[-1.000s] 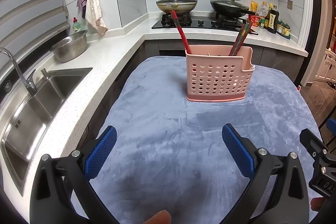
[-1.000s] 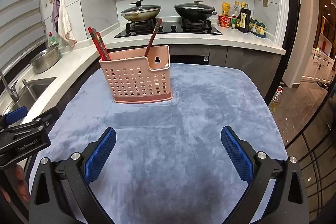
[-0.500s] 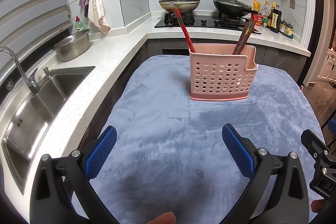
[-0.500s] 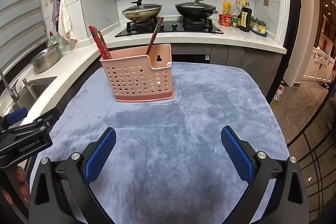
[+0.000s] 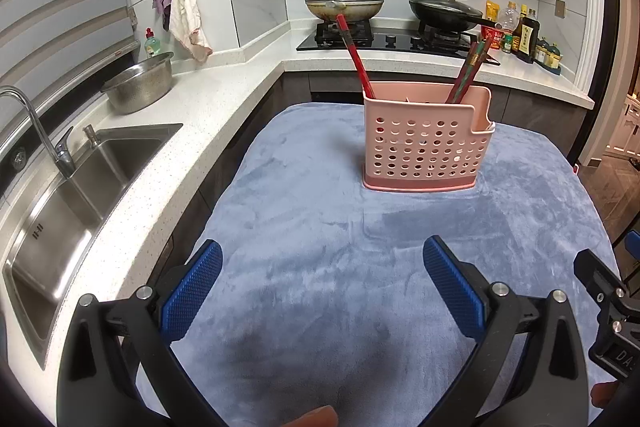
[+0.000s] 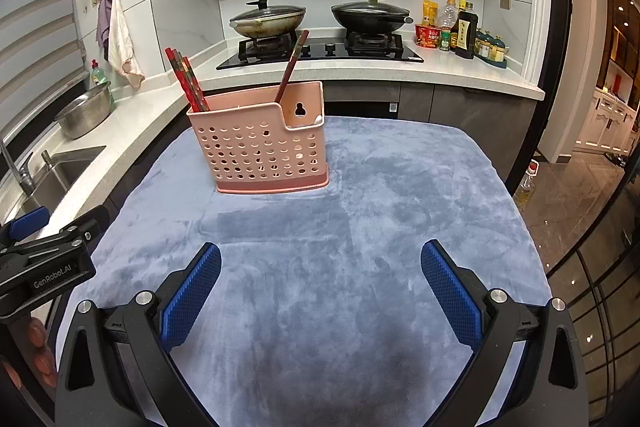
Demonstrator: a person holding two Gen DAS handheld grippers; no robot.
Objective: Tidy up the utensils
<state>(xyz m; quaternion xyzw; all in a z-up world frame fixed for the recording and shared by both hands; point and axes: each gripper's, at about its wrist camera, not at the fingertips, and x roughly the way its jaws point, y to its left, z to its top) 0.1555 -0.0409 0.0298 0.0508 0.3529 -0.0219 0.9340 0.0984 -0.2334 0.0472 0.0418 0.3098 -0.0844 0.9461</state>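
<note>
Blue cloth (image 5: 320, 287) covers the table, fills the space under and ahead of both claws. Counter (image 5: 208, 107) runs along the left of the left claw (image 5: 322, 285), wraps round behind the table to the hob (image 6: 320, 51). Sink (image 5: 72, 187) sits left of the left claw, tap (image 5: 36, 131) at its far edge, steel bowl (image 5: 140, 87) on the counter beyond it. Two lidded pans on the hob far ahead: wok (image 6: 268, 21), black pan (image 6: 370, 15). Bottles (image 6: 460, 31) to the right of the hob.

Pink basket (image 5: 426, 139) stands upright on the cloth, ahead of the left claw and slightly right; in the right view the basket (image 6: 260, 147) is ahead and left of the right claw (image 6: 320, 287). Well apart from both claws. Red chopsticks (image 5: 356, 55) lean out of the basket's left end, another bunch (image 5: 470, 67) leans out toward the right end. In the right view: bunch (image 6: 186, 79) at the left end, single stick (image 6: 292, 67) near the notch. Cannot tell which inner compartment each sits in.

Left claw: fingers spread wide, blue pads (image 5: 192, 293) apart, nothing between, over bare cloth. Right claw: same, pads (image 6: 450, 293) spread wide, empty, over bare cloth. Each claw's body shows at the edge of the other's view. A fingertip (image 5: 312, 419) shows at the bottom of the left view.
</note>
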